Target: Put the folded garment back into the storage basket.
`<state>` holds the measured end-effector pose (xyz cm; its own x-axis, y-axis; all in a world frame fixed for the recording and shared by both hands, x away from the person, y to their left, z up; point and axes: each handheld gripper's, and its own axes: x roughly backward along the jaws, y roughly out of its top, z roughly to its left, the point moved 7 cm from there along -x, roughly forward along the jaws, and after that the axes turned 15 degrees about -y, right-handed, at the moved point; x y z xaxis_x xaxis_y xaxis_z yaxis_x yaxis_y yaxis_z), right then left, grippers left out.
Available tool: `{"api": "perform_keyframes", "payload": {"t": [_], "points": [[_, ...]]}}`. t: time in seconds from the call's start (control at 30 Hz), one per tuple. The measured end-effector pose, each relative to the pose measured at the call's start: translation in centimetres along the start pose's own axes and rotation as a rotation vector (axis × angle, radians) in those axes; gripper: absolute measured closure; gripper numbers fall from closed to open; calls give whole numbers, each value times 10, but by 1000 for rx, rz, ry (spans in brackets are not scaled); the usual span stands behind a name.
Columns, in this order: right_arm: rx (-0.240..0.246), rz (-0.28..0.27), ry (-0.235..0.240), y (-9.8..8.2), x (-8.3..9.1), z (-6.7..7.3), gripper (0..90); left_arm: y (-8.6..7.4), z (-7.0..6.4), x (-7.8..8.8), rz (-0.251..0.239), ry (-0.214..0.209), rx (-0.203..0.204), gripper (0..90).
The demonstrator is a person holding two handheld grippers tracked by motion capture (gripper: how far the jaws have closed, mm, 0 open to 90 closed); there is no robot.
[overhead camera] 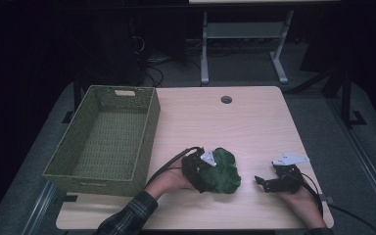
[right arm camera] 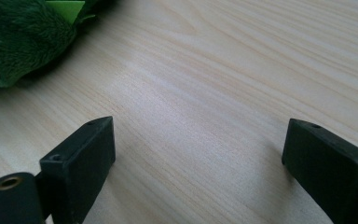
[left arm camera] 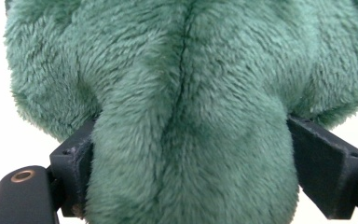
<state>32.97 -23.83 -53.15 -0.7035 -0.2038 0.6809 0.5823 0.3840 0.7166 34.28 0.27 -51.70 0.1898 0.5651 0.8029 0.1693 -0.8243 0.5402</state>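
Right of the basket (overhead camera: 108,139), on the table (overhead camera: 254,122), lies the plush (overhead camera: 223,171): green, furry, lumpy, with a seam down its middle. The left gripper (overhead camera: 206,171) pinches a fold of it between its jaws. It looks light and soft, so any bunched fold should grip well. Right of the plush, the right gripper (overhead camera: 264,183) rests wide open, holding nothing.

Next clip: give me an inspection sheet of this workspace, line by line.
Surface: light wooden table, round hole near far edge.
Job's things: green plush toy on the table; green woven basket at left, nothing seen inside.
Clutter: nothing seen.
Grippers: left gripper closed on the plush toy; right gripper open, nothing between its jaws.
Cables: a black cable trails from the left gripper.
Surroundings: dark room, grey table legs behind.
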Motion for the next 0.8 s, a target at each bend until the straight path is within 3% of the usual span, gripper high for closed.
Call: {"api": "perform_keyframes", "payload": {"t": [0.13,0.3,0.53,0.8], "points": [[0,0,-1,0,0,0,92,-1,0,1,1,11,12,164],[-1,0,-1,0,0,0,92,0,-2,5,10,11,25,386],[1,-2,-1,0,0,0,92,0,-3,8,6,-16,53,624],[-3,1,-2,0,0,0,92,0,-4,10,8,-36,72,710]]}}
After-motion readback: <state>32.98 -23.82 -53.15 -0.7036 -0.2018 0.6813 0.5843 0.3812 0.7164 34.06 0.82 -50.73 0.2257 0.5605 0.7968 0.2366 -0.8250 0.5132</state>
